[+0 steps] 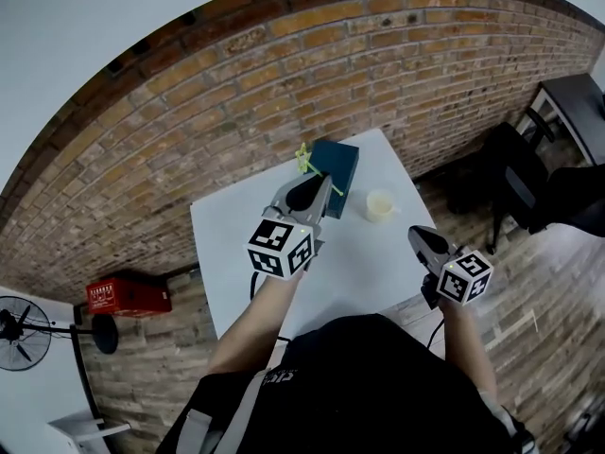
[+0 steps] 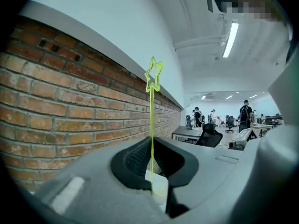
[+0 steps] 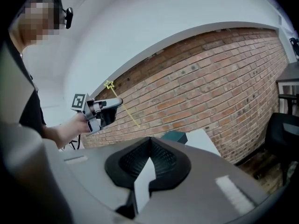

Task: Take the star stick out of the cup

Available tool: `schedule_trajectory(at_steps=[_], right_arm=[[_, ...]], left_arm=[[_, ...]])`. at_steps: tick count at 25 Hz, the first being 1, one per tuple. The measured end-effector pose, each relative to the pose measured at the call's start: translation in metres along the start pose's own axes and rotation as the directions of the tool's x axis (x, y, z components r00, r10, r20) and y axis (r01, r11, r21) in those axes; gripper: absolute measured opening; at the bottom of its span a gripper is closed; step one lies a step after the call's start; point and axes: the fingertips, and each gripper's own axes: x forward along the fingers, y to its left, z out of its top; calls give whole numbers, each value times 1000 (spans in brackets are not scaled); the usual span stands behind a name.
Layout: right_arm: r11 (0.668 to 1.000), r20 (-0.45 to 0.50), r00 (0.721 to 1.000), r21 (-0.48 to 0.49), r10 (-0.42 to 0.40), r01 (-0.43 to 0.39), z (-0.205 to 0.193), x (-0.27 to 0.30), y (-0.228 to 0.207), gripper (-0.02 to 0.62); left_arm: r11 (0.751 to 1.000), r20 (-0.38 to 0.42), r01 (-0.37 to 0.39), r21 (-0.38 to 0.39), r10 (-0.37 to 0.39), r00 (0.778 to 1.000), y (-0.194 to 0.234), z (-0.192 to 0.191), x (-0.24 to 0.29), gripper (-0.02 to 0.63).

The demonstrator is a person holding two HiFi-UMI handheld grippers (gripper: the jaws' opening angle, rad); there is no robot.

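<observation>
Brick wall (image 1: pixel 284 74) backs a white table (image 1: pixel 364 253) on a wood floor. A teal box (image 1: pixel 338 164) stands at the table's far edge, with the cup (image 1: pixel 380 204) just to its right, upright on the tabletop. What the cup holds is too small to tell, and neither gripper view shows the cup at all.

From the left gripper view, the left gripper (image 2: pixel 152 146) has its jaws pinched on the star stick (image 2: pixel 152 120), which rises straight up between the pads to its star in front of the wall. The stem's lower end is lost behind the gripper body there. The right gripper view shows that end hanging free in the air beside the left gripper, clear of the table and away from the cup. In the head view the left gripper's body and marker cube cover most of the stem. Only the star and a short piece show above the box's left corner.

Off to the side and above the table's near right edge, the right gripper (image 3: pixel 149 146) has its jaws together with nothing between them. Its own body hides most of the tabletop in its view.

At the floor's left stand a red crate (image 1: pixel 128 294) and a fan (image 1: pixel 19 334), the fan cut by the picture's edge.
</observation>
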Motion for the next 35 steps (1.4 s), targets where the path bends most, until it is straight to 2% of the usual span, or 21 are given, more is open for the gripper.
schedule_trajectory(at_steps=[4,9,14,22,35], right_arm=[[1000,-12,1000,-11,-6,6,0,10,8,0],[1000,-16,1000,-15,-10,10,-3,14,17,0],[999,-32,999,-31,-10,9,-11,6,19,0],[993,-11,1000,-118,-1,-1,-9,4,33,-2],[995,-5,1000,-102,3,-3,-8,5,39,-2]], left_arm=[[999,6,-51,6,51,999,25,-6,-25,20],[992,-2,-115,-48,115,993,51,-28,-49,20],[986,-31,-153,-74,151,988,58,-50,-59,20],[983,-49,-172,-69,169,984,61,-61,-69,20],[987,-59,-152,-44,150,987,56,-58,-67,20]])
